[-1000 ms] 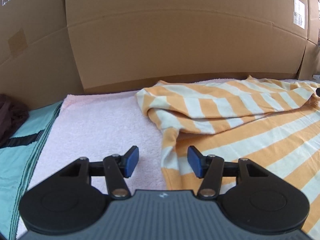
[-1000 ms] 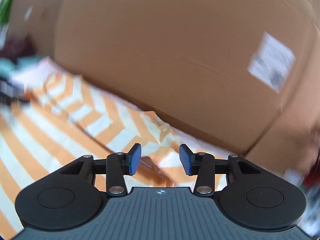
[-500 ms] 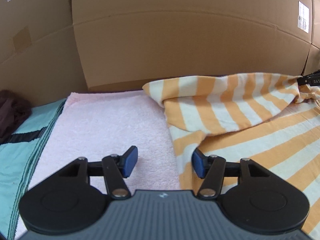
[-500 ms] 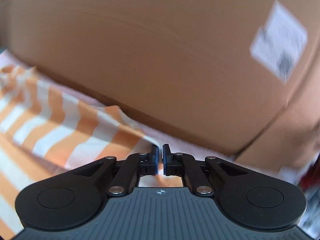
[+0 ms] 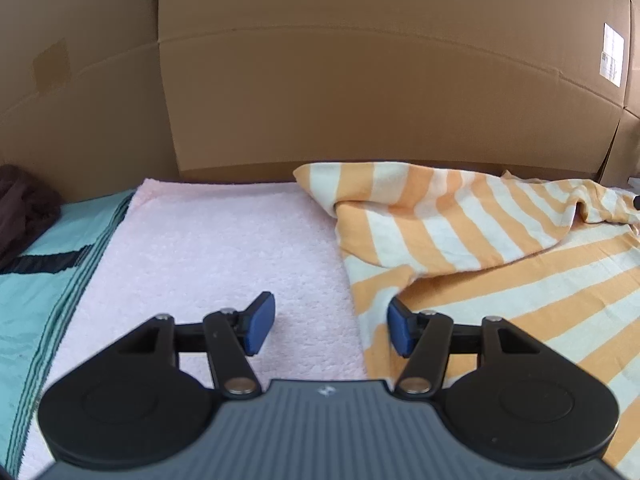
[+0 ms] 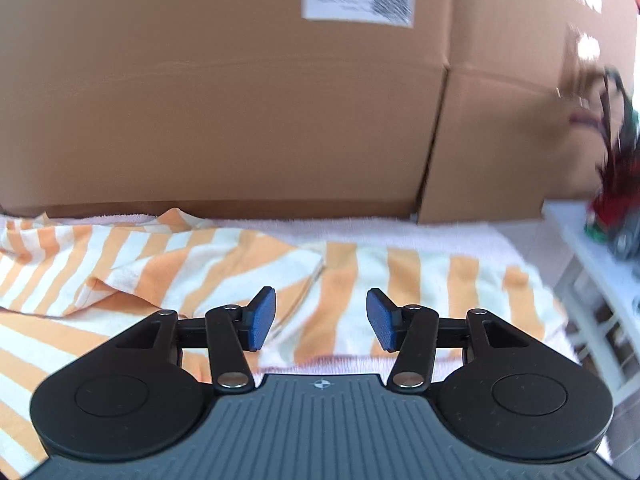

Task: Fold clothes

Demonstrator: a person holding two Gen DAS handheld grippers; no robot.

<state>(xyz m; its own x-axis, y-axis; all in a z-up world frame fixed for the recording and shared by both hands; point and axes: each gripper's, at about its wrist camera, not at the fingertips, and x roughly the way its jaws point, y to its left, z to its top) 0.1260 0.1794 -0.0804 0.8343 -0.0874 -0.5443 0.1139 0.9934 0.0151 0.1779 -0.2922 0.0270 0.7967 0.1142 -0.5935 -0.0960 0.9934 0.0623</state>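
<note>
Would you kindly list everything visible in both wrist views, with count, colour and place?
striped garment: one, orange and white, spread on the towel, a flap folded over its far part
towel: one, pink, under the garment
cloth: one, teal with dark stripes, left of the towel
dark fabric: one, brown, far left
cardboard boxes: several, brown, behind
shelf: one, white, far right, blurred
left gripper: one, black with blue pads, open, empty
right gripper: one, same colours, jaws opening, nothing between them
</note>
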